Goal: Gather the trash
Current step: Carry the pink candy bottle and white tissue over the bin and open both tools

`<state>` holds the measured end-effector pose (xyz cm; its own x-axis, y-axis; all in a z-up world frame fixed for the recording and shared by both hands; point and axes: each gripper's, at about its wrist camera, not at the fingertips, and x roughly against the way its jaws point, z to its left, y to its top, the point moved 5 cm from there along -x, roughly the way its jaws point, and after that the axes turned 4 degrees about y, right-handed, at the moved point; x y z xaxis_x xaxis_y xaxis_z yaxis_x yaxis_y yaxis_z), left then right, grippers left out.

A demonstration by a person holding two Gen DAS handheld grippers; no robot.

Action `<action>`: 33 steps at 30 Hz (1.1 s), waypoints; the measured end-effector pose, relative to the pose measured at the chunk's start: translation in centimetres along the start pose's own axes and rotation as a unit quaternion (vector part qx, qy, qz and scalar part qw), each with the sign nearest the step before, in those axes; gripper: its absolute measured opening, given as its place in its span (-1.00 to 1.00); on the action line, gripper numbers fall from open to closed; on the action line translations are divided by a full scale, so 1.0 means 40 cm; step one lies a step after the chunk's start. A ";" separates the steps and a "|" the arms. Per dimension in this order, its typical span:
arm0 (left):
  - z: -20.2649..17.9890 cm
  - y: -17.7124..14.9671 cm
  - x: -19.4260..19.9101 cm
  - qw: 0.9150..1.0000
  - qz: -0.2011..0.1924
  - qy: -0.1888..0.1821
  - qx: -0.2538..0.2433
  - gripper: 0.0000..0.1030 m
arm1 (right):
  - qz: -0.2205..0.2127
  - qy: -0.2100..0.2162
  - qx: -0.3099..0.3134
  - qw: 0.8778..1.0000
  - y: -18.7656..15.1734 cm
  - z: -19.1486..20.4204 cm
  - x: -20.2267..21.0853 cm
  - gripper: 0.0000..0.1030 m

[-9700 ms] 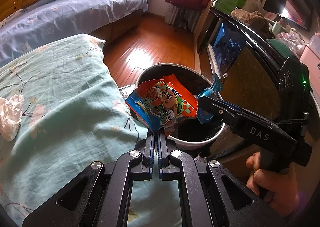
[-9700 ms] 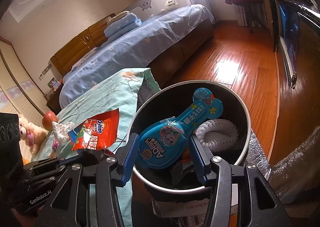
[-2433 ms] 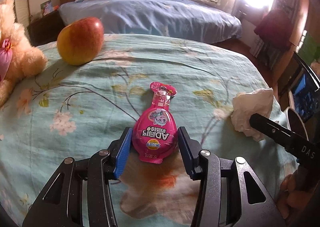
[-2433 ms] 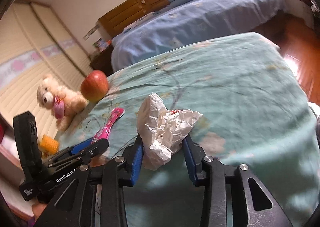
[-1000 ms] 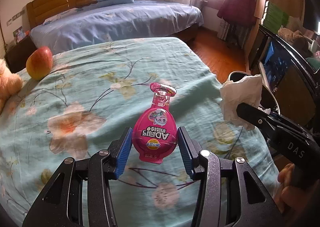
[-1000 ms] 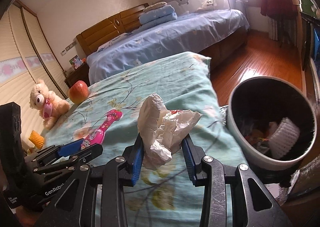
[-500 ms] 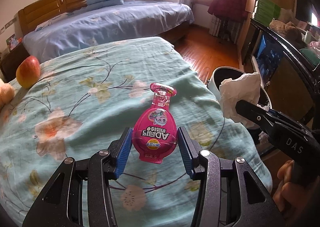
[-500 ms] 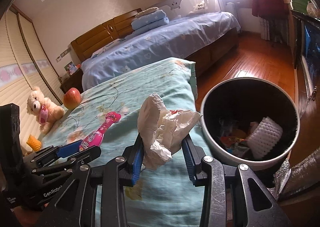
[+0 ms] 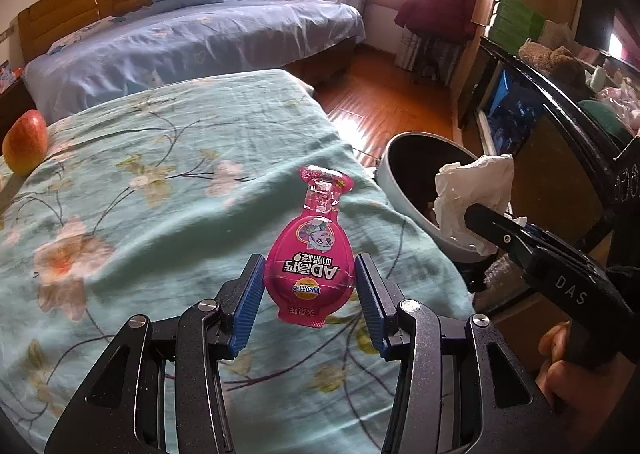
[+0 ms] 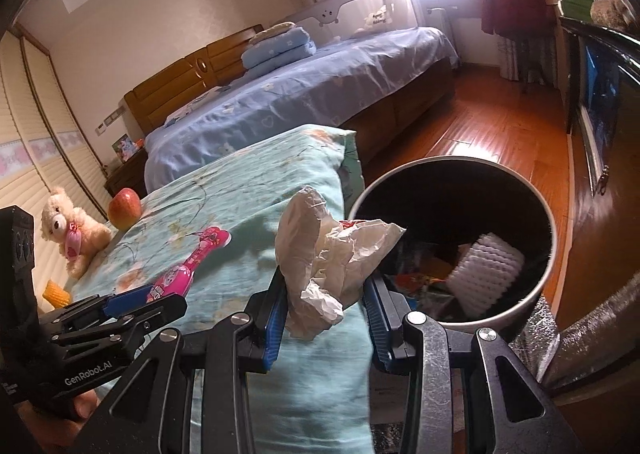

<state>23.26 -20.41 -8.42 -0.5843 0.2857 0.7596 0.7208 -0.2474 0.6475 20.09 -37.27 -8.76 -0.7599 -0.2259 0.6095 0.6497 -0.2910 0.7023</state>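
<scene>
Beyond the right tongs (image 10: 325, 308), slightly to their right, stands a round trash bin (image 10: 550, 254) with a pale rim and a dark interior, on the wooden floor (image 10: 492, 126) against the foot of the near bed (image 10: 256, 190). Inside it lie a white ribbed foam sleeve (image 10: 486, 266) leaning against the far wall, and coloured wrappers (image 10: 416, 278) at the bottom, too shadowed to identify. Right tongs: partly closed, both blue pads pressing a crumpled white tissue (image 10: 328, 250), which is held above the bed's edge just short of the bin's near rim. They point forward and downward; in the left wrist view the tissue sits over the bin's opening.

Left tongs (image 9: 309, 292): partly closed on the bulb of a pink snack pouch (image 9: 310, 254), its narrow neck pointing away from the tongs. The pouch is held clear above the teal floral bedspread, with the bin ahead and to the right. These tongs also tilt downward. A hand (image 9: 560, 370) grips the right tool's handle at the lower right of the left wrist view.

Far to the left of both tongs, an apple (image 10: 125, 208), a teddy bear (image 10: 72, 230) and a yellow ridged object (image 10: 56, 292) rest at the head of the bed. A blue bed (image 10: 312, 90) stands beyond.
</scene>
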 end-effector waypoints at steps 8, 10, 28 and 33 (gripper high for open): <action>-0.049 0.013 0.004 1.000 -0.007 -0.015 -0.014 -0.12 | -0.001 -0.010 -0.004 1.000 0.001 -0.031 0.010 -0.27; -0.060 0.016 0.004 1.000 -0.008 -0.017 -0.018 -0.12 | -0.002 -0.013 -0.006 1.000 0.002 -0.039 0.013 -0.27; -0.151 0.044 -0.012 0.998 -0.014 -0.037 -0.046 -0.12 | 0.002 -0.047 -0.019 0.999 0.005 -0.124 0.007 -0.26; -0.171 0.056 -0.014 0.998 -0.017 -0.041 -0.053 -0.12 | 0.000 -0.053 -0.018 0.998 0.014 -0.139 0.009 -0.26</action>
<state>22.64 -27.45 -6.99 -0.5726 0.3689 0.7322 0.6546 -0.3319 0.6792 20.06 -42.68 -10.17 -0.7520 -0.1265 0.6470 0.6477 -0.3244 0.6894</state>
